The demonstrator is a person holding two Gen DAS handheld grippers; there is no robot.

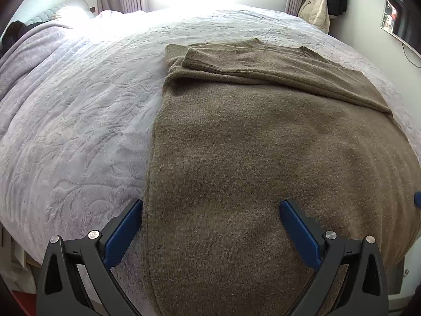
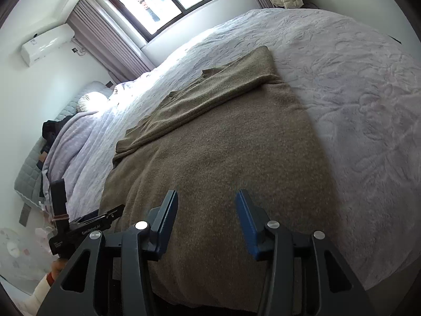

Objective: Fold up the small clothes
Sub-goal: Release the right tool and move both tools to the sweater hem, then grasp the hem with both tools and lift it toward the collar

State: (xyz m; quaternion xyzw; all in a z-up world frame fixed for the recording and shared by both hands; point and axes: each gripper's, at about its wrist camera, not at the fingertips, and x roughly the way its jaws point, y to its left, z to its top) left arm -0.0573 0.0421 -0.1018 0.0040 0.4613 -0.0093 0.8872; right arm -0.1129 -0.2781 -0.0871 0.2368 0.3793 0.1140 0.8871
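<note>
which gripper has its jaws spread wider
The left gripper: its jaws straddle the brown sweater's left edge, far apart. The right gripper stands narrower over the sweater.

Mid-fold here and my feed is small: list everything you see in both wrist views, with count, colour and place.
sweater: one, olive-brown knit, flat on the near side of the bed, sleeves folded across its far end
bedspread: one, pale lilac, embossed, covering the bed
blanket: one, lilac, bunched at the head end
pillow: one, light, at the head end
dark clothes: a pile, black, beside the blanket
window: one, dark frame, far wall
curtains: grey-lilac, flanking the window
air conditioner: one, white, high on the wall
jackets: cream and black, hanging in the far corner
left tongs: blue pads, wide open over the sweater's near left edge
right tongs: blue pads, partly open above the sweater, nothing between them
</note>
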